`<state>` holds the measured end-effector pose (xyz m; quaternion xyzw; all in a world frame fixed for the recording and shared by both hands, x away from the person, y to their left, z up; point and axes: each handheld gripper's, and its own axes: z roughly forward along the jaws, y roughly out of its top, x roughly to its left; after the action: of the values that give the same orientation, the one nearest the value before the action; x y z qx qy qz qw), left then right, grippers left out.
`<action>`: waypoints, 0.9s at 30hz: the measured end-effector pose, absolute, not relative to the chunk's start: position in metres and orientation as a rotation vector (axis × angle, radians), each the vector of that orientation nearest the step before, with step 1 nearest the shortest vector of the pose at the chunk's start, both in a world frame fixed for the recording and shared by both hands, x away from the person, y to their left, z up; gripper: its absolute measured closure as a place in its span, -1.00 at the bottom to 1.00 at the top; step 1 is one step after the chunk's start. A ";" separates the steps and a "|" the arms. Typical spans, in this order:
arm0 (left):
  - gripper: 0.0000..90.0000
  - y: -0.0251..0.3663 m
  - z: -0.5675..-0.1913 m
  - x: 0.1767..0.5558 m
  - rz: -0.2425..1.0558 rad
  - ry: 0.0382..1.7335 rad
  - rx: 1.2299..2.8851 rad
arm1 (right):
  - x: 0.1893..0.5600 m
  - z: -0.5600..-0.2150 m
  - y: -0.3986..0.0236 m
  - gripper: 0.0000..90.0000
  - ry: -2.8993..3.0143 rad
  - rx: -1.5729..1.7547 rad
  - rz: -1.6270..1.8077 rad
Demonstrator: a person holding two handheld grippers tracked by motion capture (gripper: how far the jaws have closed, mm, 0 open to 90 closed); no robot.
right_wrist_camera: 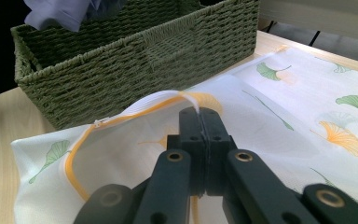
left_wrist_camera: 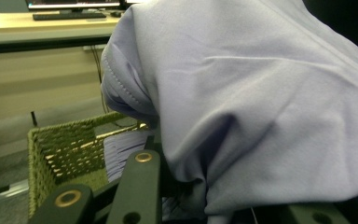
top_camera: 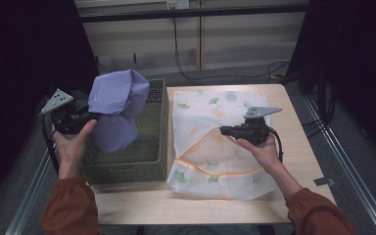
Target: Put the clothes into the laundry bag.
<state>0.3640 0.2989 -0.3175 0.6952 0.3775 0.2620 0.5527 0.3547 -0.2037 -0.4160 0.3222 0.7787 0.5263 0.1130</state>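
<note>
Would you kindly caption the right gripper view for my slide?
Right gripper pinching the laundry bag's zipper edge open beside the green wicker basket.

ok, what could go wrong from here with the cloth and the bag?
The lavender cloth hangs bunched from the left hand-held gripper over the woven basket; its trailing folds could snag the rim. The right hand-held gripper pinches just the zipper edge of the mesh bag, which may slip free or leave too narrow a mouth.

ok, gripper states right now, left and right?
Left gripper: closed on the lilac cloth, held above the green basket.
Right gripper: closed, pinching the zipper edge of the white leaf-print bag.
</note>
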 end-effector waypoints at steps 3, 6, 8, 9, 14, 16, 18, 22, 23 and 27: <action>0.57 0.296 -0.312 0.360 0.632 0.873 1.642 | 0.355 -0.416 -0.204 1.00 2.286 0.946 1.543; 0.57 0.292 -0.307 0.357 0.638 0.850 1.640 | 0.354 -0.416 -0.203 1.00 2.286 0.946 1.541; 0.57 0.291 -0.303 0.354 0.639 0.826 1.654 | 0.355 -0.416 -0.203 1.00 2.284 0.946 1.540; 0.57 0.289 -0.302 0.353 0.638 0.822 1.640 | 0.355 -0.416 -0.204 1.00 2.283 0.945 1.542; 0.57 0.288 -0.295 0.348 0.648 0.790 1.645 | 0.355 -0.414 -0.206 1.00 2.273 0.951 1.545; 0.57 0.287 -0.293 0.346 0.650 0.785 1.640 | 0.355 -0.414 -0.206 1.00 2.272 0.952 1.547; 0.57 0.287 -0.290 0.344 0.650 0.777 1.634 | 0.355 -0.414 -0.206 1.00 2.273 0.950 1.547; 0.57 0.285 -0.286 0.341 0.646 0.761 1.631 | 0.355 -0.414 -0.206 1.00 2.272 0.951 1.546; 0.57 0.284 -0.285 0.340 0.648 0.755 1.629 | 0.355 -0.414 -0.206 1.00 2.272 0.951 1.546; 0.57 0.280 -0.281 0.336 0.638 0.735 1.627 | 0.355 -0.414 -0.206 1.00 2.274 0.952 1.545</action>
<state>0.3360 0.2796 -0.2812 0.6971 0.3148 0.2732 0.5834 0.3552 -0.2056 -0.4145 0.3251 0.7763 0.5275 0.1157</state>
